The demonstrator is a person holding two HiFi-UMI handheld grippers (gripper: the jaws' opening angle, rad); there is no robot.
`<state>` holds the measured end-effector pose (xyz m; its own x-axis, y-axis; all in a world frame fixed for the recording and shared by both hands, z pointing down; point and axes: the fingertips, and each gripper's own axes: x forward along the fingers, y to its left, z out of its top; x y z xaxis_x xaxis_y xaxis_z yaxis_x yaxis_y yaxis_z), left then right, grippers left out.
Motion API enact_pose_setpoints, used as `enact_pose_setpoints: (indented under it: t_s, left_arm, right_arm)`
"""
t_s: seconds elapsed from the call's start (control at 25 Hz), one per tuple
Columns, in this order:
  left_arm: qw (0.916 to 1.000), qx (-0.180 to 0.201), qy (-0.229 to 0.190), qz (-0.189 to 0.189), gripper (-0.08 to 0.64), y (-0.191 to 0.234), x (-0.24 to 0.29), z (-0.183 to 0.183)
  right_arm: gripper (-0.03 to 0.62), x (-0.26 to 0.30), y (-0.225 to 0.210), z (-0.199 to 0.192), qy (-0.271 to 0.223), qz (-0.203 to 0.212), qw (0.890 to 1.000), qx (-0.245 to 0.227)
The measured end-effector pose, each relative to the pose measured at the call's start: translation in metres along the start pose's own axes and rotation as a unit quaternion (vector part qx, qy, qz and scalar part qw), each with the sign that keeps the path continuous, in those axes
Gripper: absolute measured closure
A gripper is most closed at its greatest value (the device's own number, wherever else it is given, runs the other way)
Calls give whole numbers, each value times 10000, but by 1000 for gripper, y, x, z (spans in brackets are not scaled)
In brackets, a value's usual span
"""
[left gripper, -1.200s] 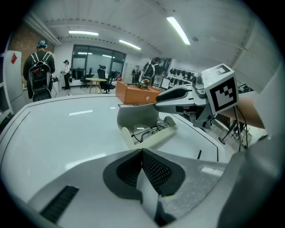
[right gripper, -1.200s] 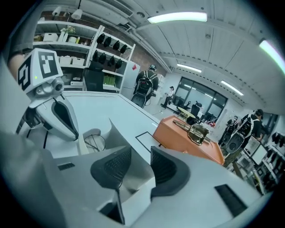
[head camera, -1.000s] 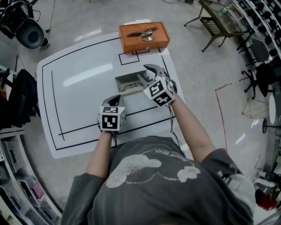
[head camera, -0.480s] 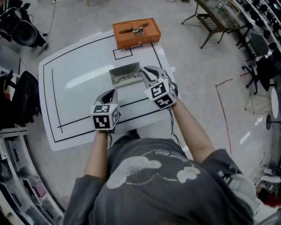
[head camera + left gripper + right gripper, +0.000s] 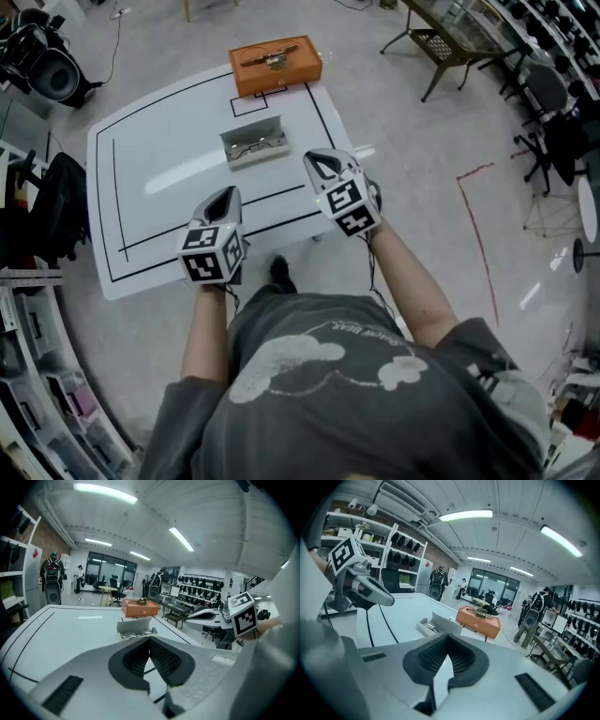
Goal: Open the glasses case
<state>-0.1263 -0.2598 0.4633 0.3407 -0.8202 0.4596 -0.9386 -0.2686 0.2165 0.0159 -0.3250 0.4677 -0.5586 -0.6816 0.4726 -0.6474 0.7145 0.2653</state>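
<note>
The grey glasses case (image 5: 253,143) lies open on the white table (image 5: 150,178), its lid standing up and a pair of glasses inside; it also shows in the left gripper view (image 5: 136,627) and the right gripper view (image 5: 436,624). My left gripper (image 5: 226,194) hovers near the table's front edge, well short of the case, jaws shut and empty (image 5: 149,640). My right gripper (image 5: 320,158) is off the case's right front. Its jaws have just been closing and are now shut with nothing between them (image 5: 447,641).
An orange box (image 5: 275,64) with another pair of glasses on top sits at the table's far edge. Black lines mark the tabletop. A dark chair (image 5: 56,70) and shelving stand to the left, and red tape (image 5: 473,216) marks the floor to the right.
Both grippers have pulled back from the case toward the person and risen. The right jaws, open beside the case before, have shut. The case stays open on the table.
</note>
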Motion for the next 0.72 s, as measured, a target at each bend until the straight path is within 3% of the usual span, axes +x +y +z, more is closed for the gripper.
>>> enact_pose_setpoints:
  t_s: [0.72]
  left_arm:
    - [9993, -24, -305, 214, 557, -73, -110, -51]
  right_arm:
    - [592, -124, 72, -30, -205, 187, 9995, 172]
